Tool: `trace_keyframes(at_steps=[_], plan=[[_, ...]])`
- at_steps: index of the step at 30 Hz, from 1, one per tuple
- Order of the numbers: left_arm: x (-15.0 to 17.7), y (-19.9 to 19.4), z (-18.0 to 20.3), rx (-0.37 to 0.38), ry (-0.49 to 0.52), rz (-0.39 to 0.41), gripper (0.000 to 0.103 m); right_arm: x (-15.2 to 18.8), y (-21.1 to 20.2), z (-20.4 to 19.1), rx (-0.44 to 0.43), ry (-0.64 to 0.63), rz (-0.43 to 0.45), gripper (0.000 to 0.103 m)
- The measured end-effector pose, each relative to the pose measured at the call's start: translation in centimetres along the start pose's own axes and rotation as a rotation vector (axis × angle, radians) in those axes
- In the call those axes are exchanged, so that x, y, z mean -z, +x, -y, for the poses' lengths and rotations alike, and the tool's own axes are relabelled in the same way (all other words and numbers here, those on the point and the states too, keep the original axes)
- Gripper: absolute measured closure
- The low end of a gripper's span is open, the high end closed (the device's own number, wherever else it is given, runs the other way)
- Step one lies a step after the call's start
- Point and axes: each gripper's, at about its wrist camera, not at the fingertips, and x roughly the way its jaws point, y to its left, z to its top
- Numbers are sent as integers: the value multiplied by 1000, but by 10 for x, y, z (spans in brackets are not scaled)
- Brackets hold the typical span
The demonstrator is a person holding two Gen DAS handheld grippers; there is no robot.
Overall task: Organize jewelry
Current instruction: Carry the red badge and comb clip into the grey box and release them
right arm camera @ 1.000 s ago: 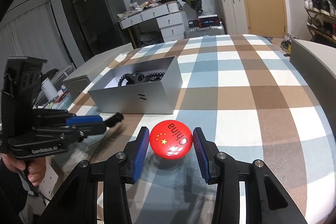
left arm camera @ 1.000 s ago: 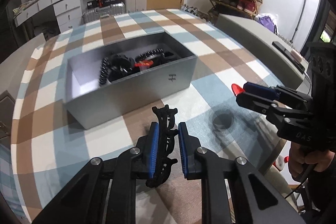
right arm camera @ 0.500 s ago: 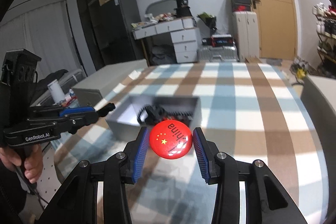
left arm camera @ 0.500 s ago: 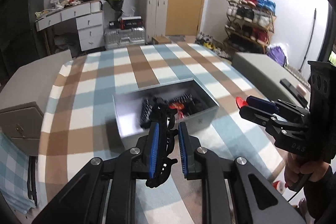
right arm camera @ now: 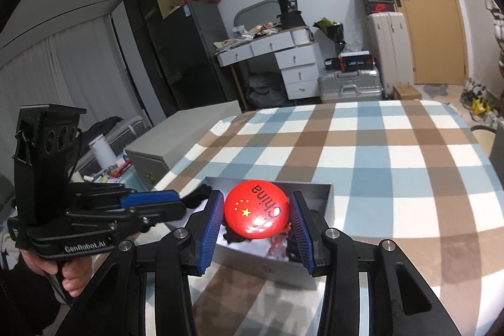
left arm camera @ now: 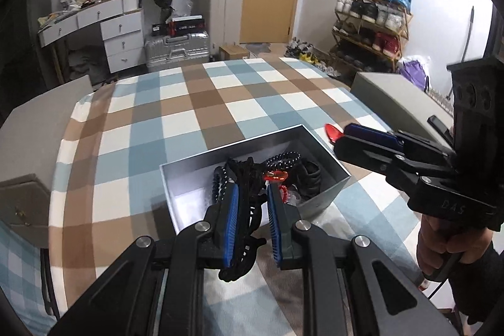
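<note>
Right wrist view shows the right gripper [right arm camera: 256, 217] pinching a red badge [right arm camera: 255, 213] above the box [right arm camera: 283, 268]; released askew, it may miss the box.

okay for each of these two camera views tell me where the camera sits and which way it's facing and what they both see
Left wrist: sits on the left gripper, faces forward and down along its fingers at the grey box on the checked tablecloth; a black hair claw is pinched; the right gripper and a hand show.
Right wrist: sits on the right gripper, facing the box past the clamped red badge; the left gripper and a hand show.
Shared: box, tablecloth, white drawers, suitcases, door.
</note>
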Motion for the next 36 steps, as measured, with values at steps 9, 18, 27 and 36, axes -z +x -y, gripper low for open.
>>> trace_keyframes(at_steps=[9, 18, 27, 36], plan=[[-12, 16, 4, 59, 27, -8, 90, -4, 24, 8, 0, 3, -28, 61], [-20, 33, 1, 61, 23, -12, 90, -4, 40, 15, 26, 9, -64, 61], [-24, 29, -12, 59, -54, 36, 76, -4, 47, 13, 27, 2, -71, 57], [-18, 15, -22, 46, -96, 71, 55, -4, 35, 11, 37, 13, -42, 49]])
